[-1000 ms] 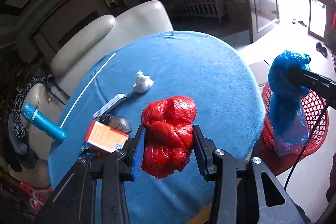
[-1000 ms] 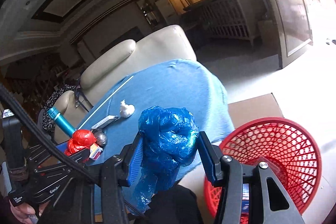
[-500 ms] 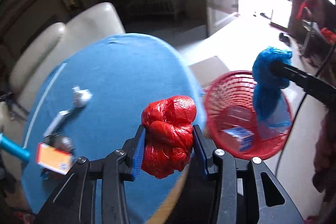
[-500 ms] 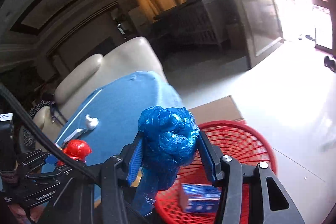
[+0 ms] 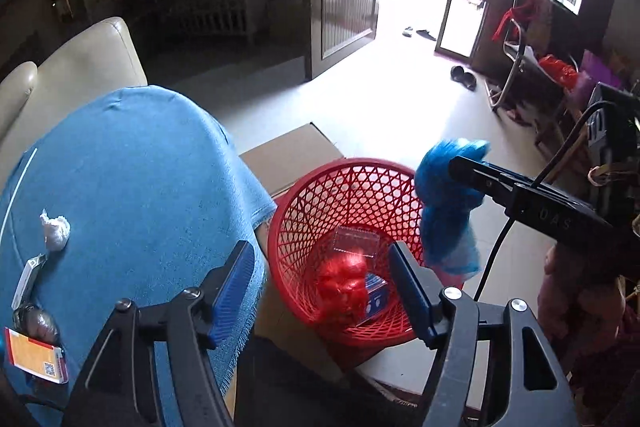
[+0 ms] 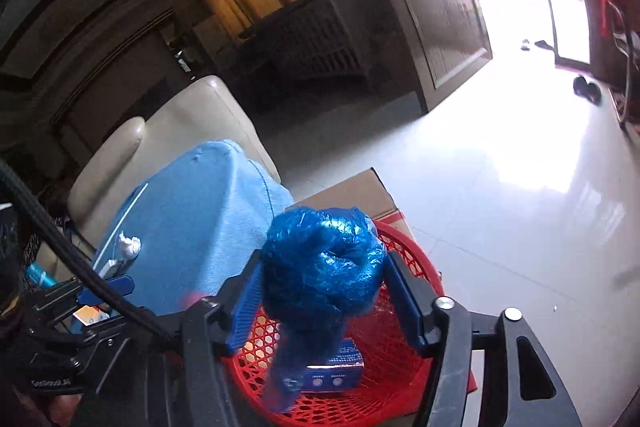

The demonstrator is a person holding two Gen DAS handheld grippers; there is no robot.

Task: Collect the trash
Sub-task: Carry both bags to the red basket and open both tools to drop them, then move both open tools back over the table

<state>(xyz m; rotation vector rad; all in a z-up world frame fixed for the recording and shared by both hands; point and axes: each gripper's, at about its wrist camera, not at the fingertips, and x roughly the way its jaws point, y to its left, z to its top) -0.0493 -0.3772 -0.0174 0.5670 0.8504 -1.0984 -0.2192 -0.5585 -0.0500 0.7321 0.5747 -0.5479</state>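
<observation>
Over the red basket (image 5: 304, 195), the left tool (image 5: 322, 291) opens empty, its red bag (image 5: 344, 283) dropping in. The right tool (image 6: 322, 301) opens around a blue bag (image 6: 320, 267). Both look light, soft, crushable; best pinched across the bunched knot.

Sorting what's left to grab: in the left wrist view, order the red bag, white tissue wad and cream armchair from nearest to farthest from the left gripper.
1. Red bag, in the red basket, between the opening fingers.
2. White tissue wad, left on the blue cloth.
3. Cream armchair, behind the table.
</observation>
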